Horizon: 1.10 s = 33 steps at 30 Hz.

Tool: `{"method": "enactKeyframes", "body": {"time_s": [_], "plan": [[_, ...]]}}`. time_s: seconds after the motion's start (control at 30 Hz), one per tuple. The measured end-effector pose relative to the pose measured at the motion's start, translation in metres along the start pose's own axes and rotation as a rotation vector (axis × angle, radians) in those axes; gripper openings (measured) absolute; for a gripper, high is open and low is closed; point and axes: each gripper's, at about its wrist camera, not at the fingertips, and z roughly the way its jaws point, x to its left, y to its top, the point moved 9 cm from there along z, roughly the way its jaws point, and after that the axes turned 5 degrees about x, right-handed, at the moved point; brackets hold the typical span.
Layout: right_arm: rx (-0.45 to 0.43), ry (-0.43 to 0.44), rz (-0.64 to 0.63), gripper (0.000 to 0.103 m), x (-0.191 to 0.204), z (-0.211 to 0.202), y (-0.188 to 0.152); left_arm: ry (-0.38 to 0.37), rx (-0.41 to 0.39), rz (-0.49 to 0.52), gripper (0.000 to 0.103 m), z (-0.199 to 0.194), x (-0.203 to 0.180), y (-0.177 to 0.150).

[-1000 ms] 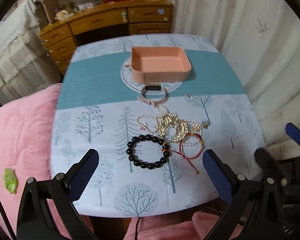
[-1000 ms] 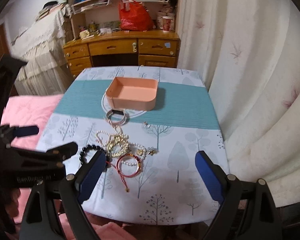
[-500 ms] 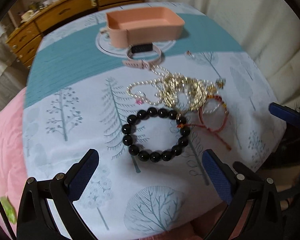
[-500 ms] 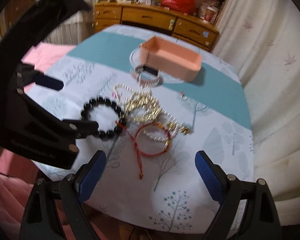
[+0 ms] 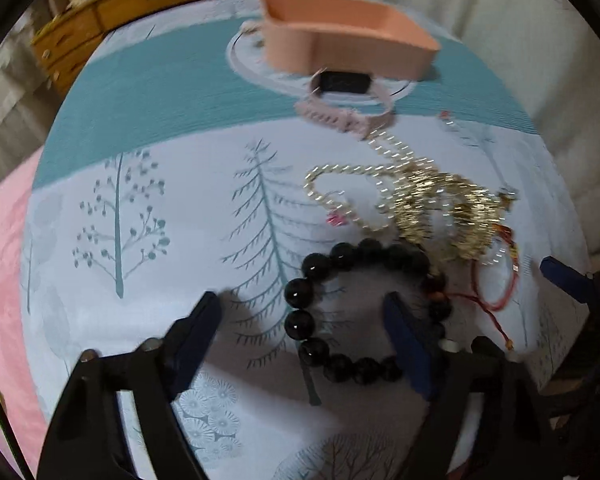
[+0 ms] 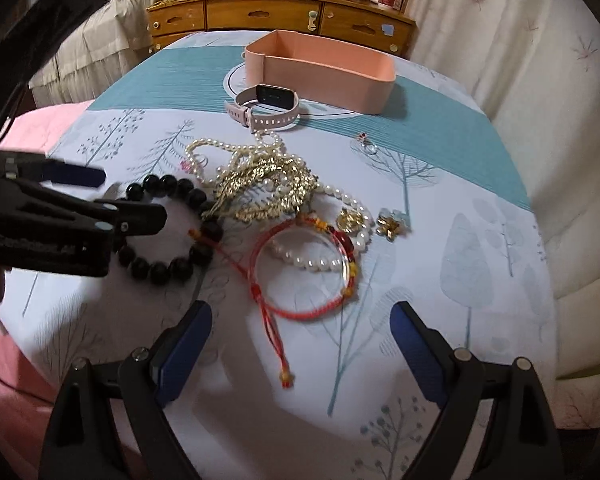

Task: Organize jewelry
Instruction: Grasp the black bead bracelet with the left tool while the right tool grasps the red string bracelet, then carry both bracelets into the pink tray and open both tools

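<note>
A black bead bracelet (image 5: 300,292) lies on the tree-print tablecloth (image 5: 140,208). My left gripper (image 5: 300,320) is open and low over it, its fingers astride the bracelet's left side; it also shows in the right wrist view (image 6: 112,196). A gold and pearl necklace tangle (image 6: 260,184), a red cord bracelet (image 6: 300,272), a pink smartwatch (image 6: 268,108) and a gold flower brooch (image 6: 392,226) lie nearby. The pink box (image 6: 320,66) stands open at the far end. My right gripper (image 6: 300,344) is open, just short of the red cord bracelet.
A small ring (image 6: 364,144) lies right of the watch. A wooden dresser (image 6: 280,12) stands behind the table, a curtain (image 6: 540,60) to the right, pink bedding (image 5: 0,260) to the left. The table's front edge is close under both grippers.
Both grippers have moved forward and down toward the jewelry. The left now straddles the black bead bracelet; the right has closed in on the red cord bracelet.
</note>
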Motion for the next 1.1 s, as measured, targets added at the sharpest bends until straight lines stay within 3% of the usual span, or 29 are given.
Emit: {"method": "enactKeyframes", "body": {"time_s": [0.1,0.17,0.2,0.23,0.33,0.43,0.73,0.93,1.1], "plan": [[-0.01,0.004,-0.029,0.091,0.002,0.008,0.008,0.063,-0.021,0.025,0.05,0.001,0.0,0.002],[-0.01,0.009,-0.043,0.091,0.002,0.014,0.013,0.061,-0.033,0.045,0.03,-0.001,-0.006,0.002],[-0.003,0.019,-0.049,0.089,0.002,0.017,0.014,0.064,-0.03,0.05,0.015,-0.002,-0.009,0.001],[0.004,0.031,-0.051,0.083,0.002,0.019,0.015,0.069,-0.024,0.053,0.013,-0.003,-0.011,0.001],[0.016,0.099,-0.026,0.071,0.0,0.02,0.015,0.106,-0.008,0.064,0.013,-0.004,-0.016,-0.001],[0.027,0.11,-0.013,0.063,-0.005,0.018,0.015,0.113,0.016,0.052,0.013,-0.004,-0.015,-0.002],[0.072,0.195,-0.069,0.062,-0.004,0.01,0.013,0.101,-0.001,0.015,0.013,-0.032,-0.015,-0.002],[0.037,0.218,-0.151,0.062,-0.005,-0.02,0.025,0.113,-0.04,0.061,0.013,-0.071,-0.031,0.004],[-0.02,0.221,-0.2,0.062,-0.007,-0.047,0.049,0.126,-0.09,0.106,0.013,-0.11,-0.041,0.033]]}}
